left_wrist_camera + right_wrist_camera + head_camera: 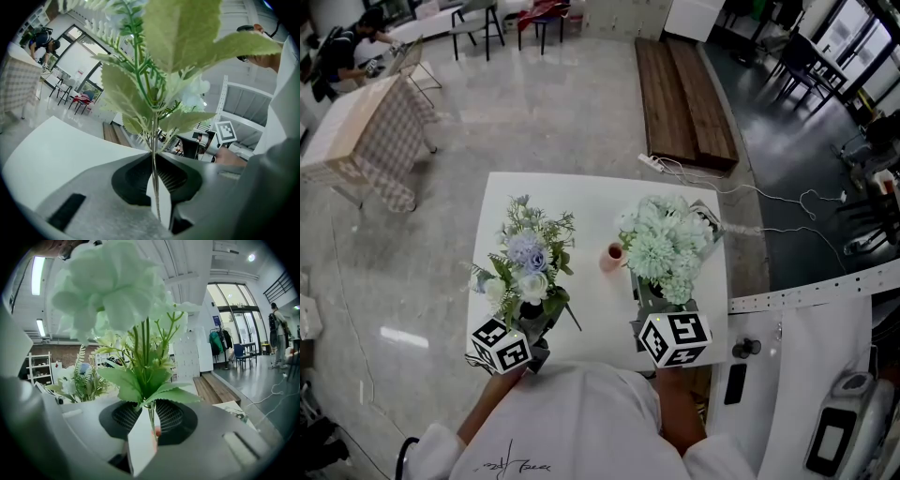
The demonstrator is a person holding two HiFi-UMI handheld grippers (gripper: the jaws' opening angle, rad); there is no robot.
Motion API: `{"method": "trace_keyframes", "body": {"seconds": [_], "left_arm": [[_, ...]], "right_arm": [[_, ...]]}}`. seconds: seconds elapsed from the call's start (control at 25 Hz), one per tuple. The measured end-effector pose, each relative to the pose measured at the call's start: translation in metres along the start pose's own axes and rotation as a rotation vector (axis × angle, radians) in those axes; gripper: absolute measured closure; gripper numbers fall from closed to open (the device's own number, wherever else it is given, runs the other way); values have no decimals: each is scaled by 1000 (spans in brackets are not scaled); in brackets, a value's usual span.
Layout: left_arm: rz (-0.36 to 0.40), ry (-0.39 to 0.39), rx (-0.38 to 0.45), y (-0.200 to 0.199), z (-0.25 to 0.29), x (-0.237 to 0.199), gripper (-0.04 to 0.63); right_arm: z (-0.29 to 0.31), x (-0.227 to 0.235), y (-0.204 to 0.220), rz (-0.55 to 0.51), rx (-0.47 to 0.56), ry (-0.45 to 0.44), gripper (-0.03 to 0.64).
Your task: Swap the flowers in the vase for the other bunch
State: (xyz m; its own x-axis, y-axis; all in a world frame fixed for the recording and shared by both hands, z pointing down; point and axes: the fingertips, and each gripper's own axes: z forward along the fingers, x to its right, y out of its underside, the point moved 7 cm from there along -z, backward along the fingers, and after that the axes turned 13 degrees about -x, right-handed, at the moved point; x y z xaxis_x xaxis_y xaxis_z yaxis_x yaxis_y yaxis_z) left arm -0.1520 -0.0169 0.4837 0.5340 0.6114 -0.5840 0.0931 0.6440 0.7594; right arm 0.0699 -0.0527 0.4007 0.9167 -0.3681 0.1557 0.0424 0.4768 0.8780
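Two bunches are held above the white table [581,202]. My left gripper [534,323] is shut on the stem of the blue-and-white bunch [525,262]; in the left gripper view its thin stem [153,173] is pinched between the jaws, with leaves filling the upper frame. My right gripper [649,302] is shut on the stems of the pale green bunch [664,246]; the right gripper view shows those stems [151,416] clamped, with the blooms [117,287] above. A small pink vase [612,256] stands empty on the table between the two bunches.
The table's near edge lies against my body. A white power strip and cables [694,173] trail on the floor behind the table, near wooden benches [684,98]. To the right stands a white cabinet top [797,337]. A checked-cloth table [366,141] stands at the far left.
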Motion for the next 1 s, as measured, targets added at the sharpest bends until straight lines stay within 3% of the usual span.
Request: {"method": "trace_keyframes", "body": {"seconds": [1.0], "left_arm": [[-7, -2, -30, 1, -1, 1, 558]], "right_arm": [[-2, -11, 29, 59, -74, -14, 526]]}}
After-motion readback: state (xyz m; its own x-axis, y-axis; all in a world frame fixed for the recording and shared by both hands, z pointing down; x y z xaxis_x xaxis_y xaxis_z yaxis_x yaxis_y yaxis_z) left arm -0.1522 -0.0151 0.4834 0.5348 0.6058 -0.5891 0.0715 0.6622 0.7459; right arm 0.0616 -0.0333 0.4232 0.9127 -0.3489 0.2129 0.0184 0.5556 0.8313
